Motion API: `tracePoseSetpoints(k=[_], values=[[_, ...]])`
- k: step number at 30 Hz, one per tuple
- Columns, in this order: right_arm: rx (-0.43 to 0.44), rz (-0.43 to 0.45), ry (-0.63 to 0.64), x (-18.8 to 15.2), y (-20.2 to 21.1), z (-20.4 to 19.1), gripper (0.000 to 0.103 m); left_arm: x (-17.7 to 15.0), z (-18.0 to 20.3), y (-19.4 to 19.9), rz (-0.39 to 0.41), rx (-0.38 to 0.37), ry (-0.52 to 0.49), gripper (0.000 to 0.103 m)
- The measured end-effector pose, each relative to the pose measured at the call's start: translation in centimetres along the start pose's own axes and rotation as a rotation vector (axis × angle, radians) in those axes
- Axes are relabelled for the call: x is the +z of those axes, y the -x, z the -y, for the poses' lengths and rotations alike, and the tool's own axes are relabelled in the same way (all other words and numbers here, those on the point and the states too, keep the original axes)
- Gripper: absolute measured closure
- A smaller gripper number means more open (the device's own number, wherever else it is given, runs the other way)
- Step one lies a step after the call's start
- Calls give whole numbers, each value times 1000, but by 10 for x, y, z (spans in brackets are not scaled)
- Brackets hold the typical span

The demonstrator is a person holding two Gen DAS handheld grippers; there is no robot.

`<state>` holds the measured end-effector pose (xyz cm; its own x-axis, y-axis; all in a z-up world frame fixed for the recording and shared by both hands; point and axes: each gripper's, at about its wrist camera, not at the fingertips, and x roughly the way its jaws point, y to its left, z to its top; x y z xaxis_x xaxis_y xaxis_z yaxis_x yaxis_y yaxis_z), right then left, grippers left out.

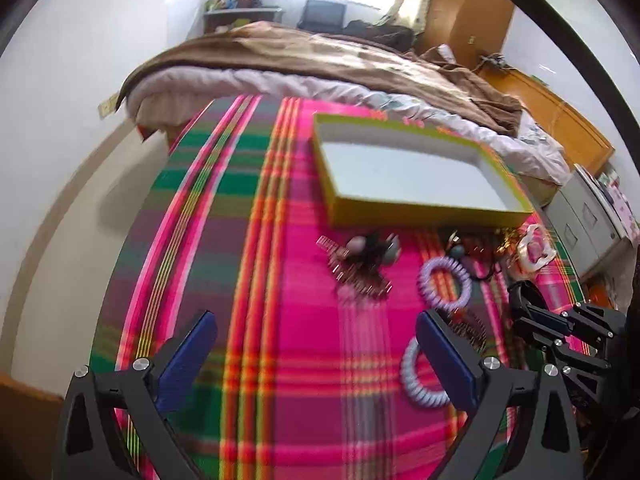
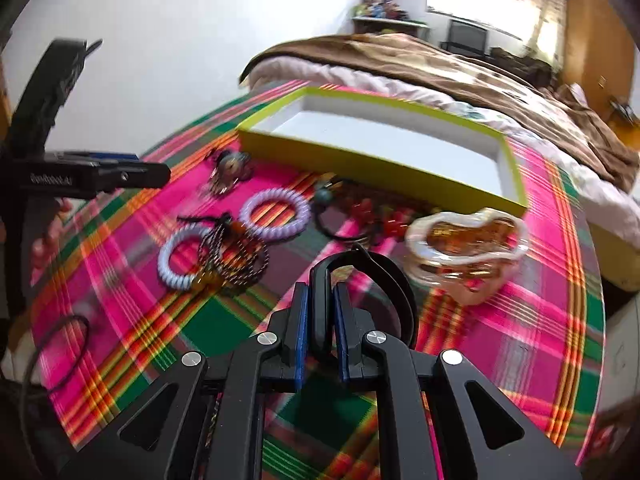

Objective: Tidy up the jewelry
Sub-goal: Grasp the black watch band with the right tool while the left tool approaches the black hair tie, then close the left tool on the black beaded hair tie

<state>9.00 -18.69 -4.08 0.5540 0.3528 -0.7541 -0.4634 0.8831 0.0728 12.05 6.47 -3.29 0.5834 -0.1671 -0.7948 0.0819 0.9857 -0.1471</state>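
Two grippers are over a table covered with a plaid cloth (image 2: 520,320) in pink and green. The right gripper (image 2: 320,320) is clenched on a black band (image 2: 372,276), which stands between its blue pads (image 2: 301,336) and curves away to the right above the cloth. Just in front of it lies a cream scalloped dish (image 2: 466,240) with amber pieces inside, and behind that dish sits the shallow yellow-green tray (image 2: 360,160), whose white inside holds nothing visible. To the left of the right gripper lie two lilac spiral hair ties (image 2: 276,212), one of them partly under a beaded black and amber piece (image 2: 236,256). A thin black elastic loop (image 2: 68,344) rests near the left edge of the cloth. The left gripper (image 1: 316,348) is released, its fingers wide apart over bare cloth; one spiral tie (image 1: 416,376) lies just beside its right finger, partly hidden by it. The tray (image 1: 420,212) lies ahead of it, well apart, with small blurred hair clips (image 1: 360,260) between.
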Motion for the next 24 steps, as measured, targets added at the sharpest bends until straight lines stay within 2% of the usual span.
tracePoseSetpoints(k=[5,10,12,14,18,20,24], values=[[-8,31,-74,0,9,11,90,16,26,-7,51,17,-122,2],[-8,28,-121,0,7,18,90,28,32,-27,39,41,-137,3],[-8,28,-131,-1,6,20,90,31,32,-36,28,48,-136,6],[-10,31,-136,-3,6,22,90,32,33,-43,11,48,-138,16],[-5,31,-137,-2,4,22,90,32,38,-50,-7,26,-136,23],[-4,32,-137,-3,3,22,90,31,43,-54,-17,27,-151,37],[-6,33,-142,-4,3,22,90,30,48,-58,-34,31,-169,51]])
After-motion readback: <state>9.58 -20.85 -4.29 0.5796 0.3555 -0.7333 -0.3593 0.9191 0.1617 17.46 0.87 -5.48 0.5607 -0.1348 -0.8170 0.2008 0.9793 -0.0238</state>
